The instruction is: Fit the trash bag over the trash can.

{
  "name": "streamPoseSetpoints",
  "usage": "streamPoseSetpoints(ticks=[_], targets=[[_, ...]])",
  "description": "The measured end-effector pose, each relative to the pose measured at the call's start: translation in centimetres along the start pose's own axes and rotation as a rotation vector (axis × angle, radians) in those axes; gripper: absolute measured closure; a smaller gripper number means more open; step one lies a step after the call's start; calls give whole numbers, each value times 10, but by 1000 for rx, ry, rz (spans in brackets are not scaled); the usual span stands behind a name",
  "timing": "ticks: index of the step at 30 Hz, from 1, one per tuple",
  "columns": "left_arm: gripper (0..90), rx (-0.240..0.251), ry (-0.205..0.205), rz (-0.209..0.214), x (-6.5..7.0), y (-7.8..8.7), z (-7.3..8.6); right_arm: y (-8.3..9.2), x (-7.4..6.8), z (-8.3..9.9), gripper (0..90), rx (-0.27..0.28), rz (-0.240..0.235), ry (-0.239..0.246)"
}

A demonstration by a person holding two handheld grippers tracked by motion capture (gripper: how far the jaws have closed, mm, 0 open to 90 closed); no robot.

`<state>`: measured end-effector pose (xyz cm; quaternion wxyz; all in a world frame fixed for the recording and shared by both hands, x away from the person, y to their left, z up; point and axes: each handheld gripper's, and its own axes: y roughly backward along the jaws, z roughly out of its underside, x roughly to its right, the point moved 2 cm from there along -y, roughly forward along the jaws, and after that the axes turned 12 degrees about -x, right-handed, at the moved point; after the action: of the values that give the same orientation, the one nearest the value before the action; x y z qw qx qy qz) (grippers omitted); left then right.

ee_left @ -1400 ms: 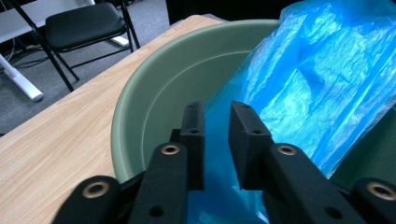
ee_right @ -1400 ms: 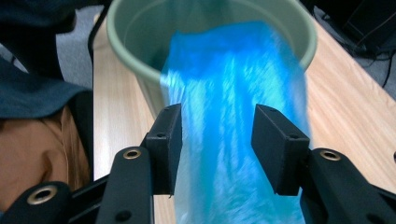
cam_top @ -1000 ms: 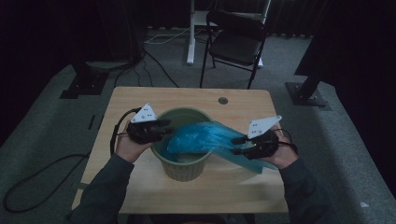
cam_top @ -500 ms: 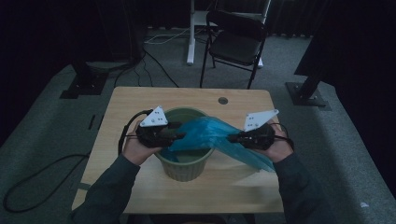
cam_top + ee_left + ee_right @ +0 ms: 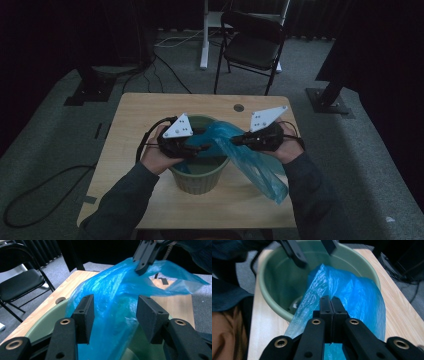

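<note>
The right gripper (image 5: 331,305) is seen with its jaws pressed together on a fold of the blue plastic bag (image 5: 352,297), which is pinched between them just over the near rim of the green bucket (image 5: 274,277). In the left gripper view the same right gripper (image 5: 146,258) is seen farther off, clamped on the upper edge of the bag (image 5: 117,292) and holding it lifted. The left gripper (image 5: 113,315) is held with its jaws apart, one on each side of a hanging stretch of the bag; whether the pads touch the plastic cannot be told. In the high view the left gripper (image 5: 202,147) is placed over the mouth of the bucket (image 5: 197,177), and the right gripper (image 5: 240,140) is held near the bucket's right rim, each with a white three-cornered plate on top. The bag (image 5: 250,160) is draped from the bucket's opening over its right side, and its loose end is spread down toward the near right edge of the wooden table (image 5: 130,115). The bucket is stood near the table's front middle. A round hole (image 5: 238,107) is seen in the tabletop behind the bucket, and a black folding chair (image 5: 252,47) is stood on the grey floor beyond the table.
</note>
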<state>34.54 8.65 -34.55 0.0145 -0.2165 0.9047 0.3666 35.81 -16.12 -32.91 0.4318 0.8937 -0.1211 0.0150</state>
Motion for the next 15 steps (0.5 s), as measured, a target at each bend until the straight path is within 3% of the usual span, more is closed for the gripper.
streamPoseSetpoints(ticks=[5,8,10,12,15], targets=[[515,-26,-13,-13,1,-11,-4,1,-1,-4,899,17,-10,17],[702,-65,-20,-79,3,-18,-8,1,-2,-9,898,23,-18,26],[811,-67,-12,-81,2,-18,-8,1,-3,-9,892,21,-19,30],[870,-64,-9,-84,2,-15,-7,2,-4,-9,844,21,-20,26],[887,-58,-4,-91,1,-10,-5,4,-3,-7,805,28,-12,25]])
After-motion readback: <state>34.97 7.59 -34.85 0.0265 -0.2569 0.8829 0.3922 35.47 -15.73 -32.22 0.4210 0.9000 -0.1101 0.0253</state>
